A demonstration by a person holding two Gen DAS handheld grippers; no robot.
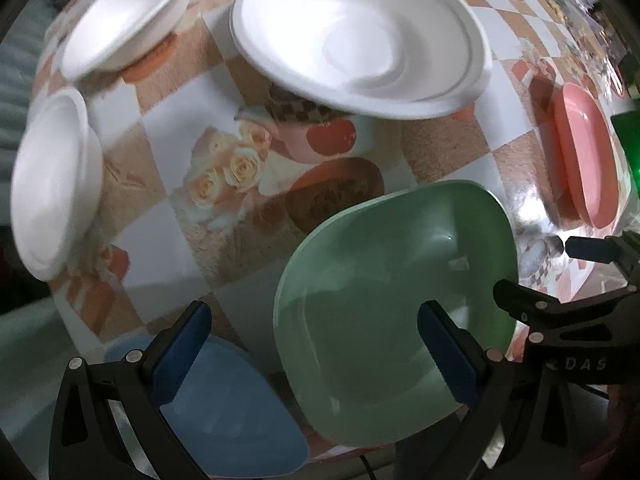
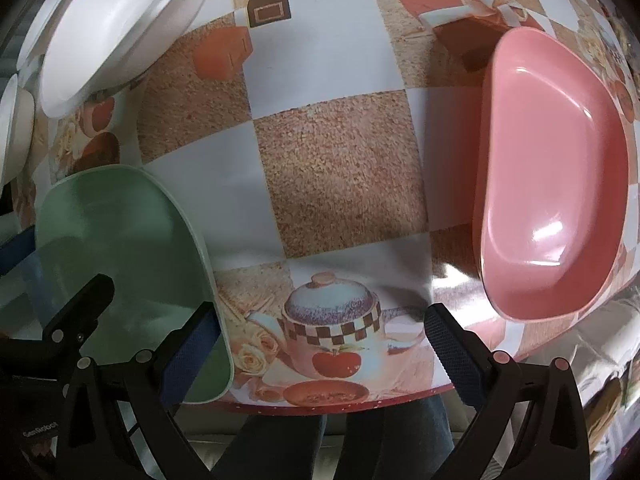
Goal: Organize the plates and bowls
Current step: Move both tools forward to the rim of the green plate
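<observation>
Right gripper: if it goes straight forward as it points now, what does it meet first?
Probably only the tablecloth. The right gripper is open, with the green plate on one side and the pink plate on the other. Depth is unclear.

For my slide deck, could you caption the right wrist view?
Open right gripper hovers over the checkered tablecloth, between a green square plastic plate and a pink square plastic plate.

Pink bowl (image 2: 552,184) looks like glossy smooth plastic, with bright highlights. Green plate (image 1: 392,312) is smooth plastic with a softer satin sheen. Blue plate (image 1: 240,412), near left, is matt-looking plastic. The white bowls (image 1: 356,36) look matt, foam-like or moulded pulp. The printed tablecloth (image 2: 340,184) looks like slick vinyl, shiny near the pink bowl. Gripper pads (image 2: 456,352) are dark blue, finely textured rubber on black matt plastic.
</observation>
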